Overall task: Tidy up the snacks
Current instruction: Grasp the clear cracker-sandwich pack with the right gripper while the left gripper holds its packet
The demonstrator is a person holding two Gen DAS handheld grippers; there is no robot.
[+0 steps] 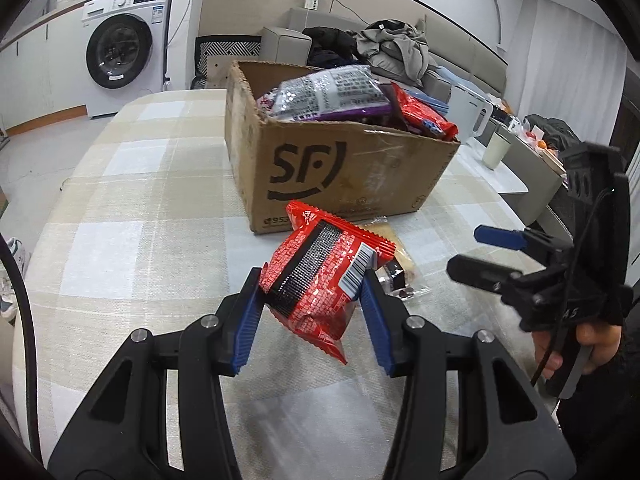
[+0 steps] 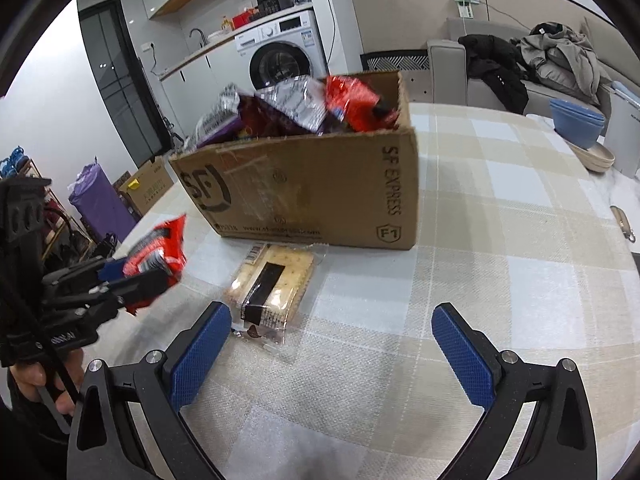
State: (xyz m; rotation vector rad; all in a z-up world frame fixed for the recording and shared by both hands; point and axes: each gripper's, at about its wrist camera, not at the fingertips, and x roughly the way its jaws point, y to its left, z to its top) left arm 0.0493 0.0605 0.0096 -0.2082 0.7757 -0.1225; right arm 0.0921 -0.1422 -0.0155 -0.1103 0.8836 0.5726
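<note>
My left gripper [image 1: 314, 284] is shut on a red snack packet [image 1: 320, 276], held above the checked tablecloth in front of the cardboard box [image 1: 340, 176]. The box is filled with several snack bags, a silver-purple bag [image 1: 332, 94] on top. A clear pack of crackers [image 2: 272, 284] lies flat on the cloth in front of the box, partly hidden behind the red packet in the left wrist view. My right gripper [image 2: 332, 320] hangs open just in front of the crackers, nothing between its blue pads. In the right wrist view the left gripper [image 2: 132, 276] with the red packet [image 2: 160, 248] is at the left.
A table [image 1: 140, 200] with a beige checked cloth carries the box. Blue bowls [image 2: 578, 126] stand on plates at the table's right edge. A sofa with heaped clothes [image 1: 392, 48] lies behind, a washing machine [image 1: 124, 48] at the back left. A white cup [image 1: 496, 150] stands on a side table.
</note>
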